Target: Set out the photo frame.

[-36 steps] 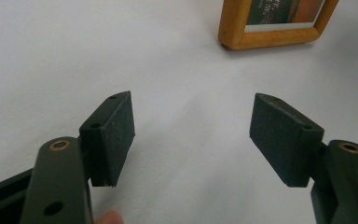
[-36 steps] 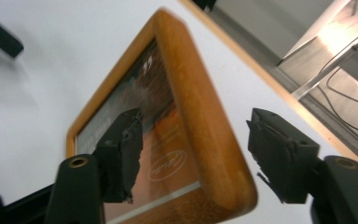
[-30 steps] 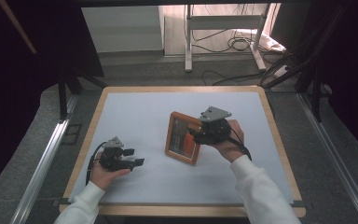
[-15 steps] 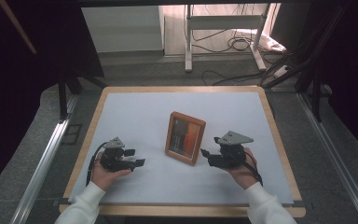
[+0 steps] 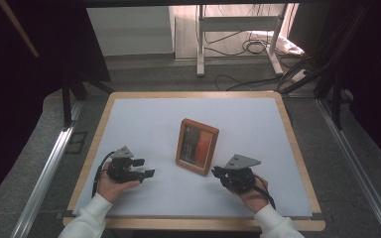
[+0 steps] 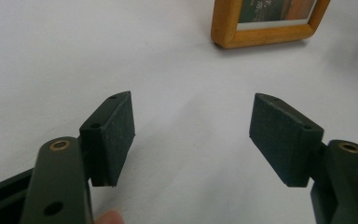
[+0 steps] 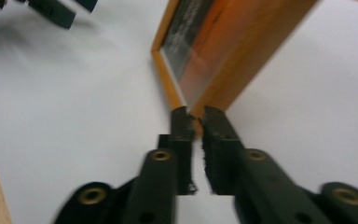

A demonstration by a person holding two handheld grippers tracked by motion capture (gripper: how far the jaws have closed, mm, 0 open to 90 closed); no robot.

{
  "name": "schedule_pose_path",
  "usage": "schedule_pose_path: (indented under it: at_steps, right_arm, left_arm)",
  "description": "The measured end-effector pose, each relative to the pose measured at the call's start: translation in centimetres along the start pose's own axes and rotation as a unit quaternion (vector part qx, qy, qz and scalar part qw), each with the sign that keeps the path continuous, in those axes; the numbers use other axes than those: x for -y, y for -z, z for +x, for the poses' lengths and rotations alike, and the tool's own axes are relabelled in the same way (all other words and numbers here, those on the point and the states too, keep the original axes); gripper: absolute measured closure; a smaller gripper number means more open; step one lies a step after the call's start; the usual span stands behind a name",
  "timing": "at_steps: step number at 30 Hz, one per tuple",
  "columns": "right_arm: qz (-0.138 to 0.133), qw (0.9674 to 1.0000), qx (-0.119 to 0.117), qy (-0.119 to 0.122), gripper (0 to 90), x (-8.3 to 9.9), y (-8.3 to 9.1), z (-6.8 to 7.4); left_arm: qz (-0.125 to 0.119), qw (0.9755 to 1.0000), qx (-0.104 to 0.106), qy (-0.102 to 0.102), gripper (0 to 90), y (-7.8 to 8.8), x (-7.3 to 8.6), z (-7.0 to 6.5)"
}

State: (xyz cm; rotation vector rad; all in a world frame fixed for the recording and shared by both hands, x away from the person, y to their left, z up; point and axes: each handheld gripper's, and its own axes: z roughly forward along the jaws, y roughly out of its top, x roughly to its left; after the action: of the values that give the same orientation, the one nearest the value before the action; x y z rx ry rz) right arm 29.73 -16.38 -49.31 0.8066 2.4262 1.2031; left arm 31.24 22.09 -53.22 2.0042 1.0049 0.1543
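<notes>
Moved since a second ago: right gripper (image 5: 217,172) off the picture frame (image 5: 197,146), down and back to about 4 o'clock of it. Jaws just closing, now clenched, nothing between them. Tips just beside the frame's near corner; contact not clear. Left gripper (image 5: 146,168) unmoved at 8 o'clock of the frame, jaws released and wide, empty. Frame left at the middle of the table (image 5: 258,114); lying flat or propped, cannot tell.

Risks, as judged:
- Any push forward with the clenched tips likely to nudge the corner and skid or turn the frame on the smooth white top.
- If propped, a knock enough to tip it; glass front exposed.

Materials: frame of orange-brown varnished wood, rectangular, rounded edges, glossy pane over a dark and orange picture. Jaw pads matt black, blocky, slightly grainy. Table rim of pale wood.
</notes>
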Motion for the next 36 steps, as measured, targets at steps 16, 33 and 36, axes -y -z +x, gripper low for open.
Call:
schedule_pose_path:
  at_steps: [16, 33, 36]
  right_arm:
    - [0.052, 0.997, -0.014, 0.056, 90.0, -0.2, -4.8, 2.9]
    - [0.058, 0.9972, 0.004, 0.048, 90.0, -0.2, -6.0, 1.6]
    - [0.059, 0.9971, 0.005, 0.048, 90.0, -0.1, -5.9, 1.4]
  left_arm:
    - [0.003, 1.0, 0.003, -0.003, 31.1, -0.2, 0.0, -0.2]
    - [0.004, 1.0, 0.004, -0.005, 31.0, -0.2, 0.0, -0.2]
    - [0.003, 1.0, 0.004, -0.005, 31.0, -0.1, 0.0, -0.2]
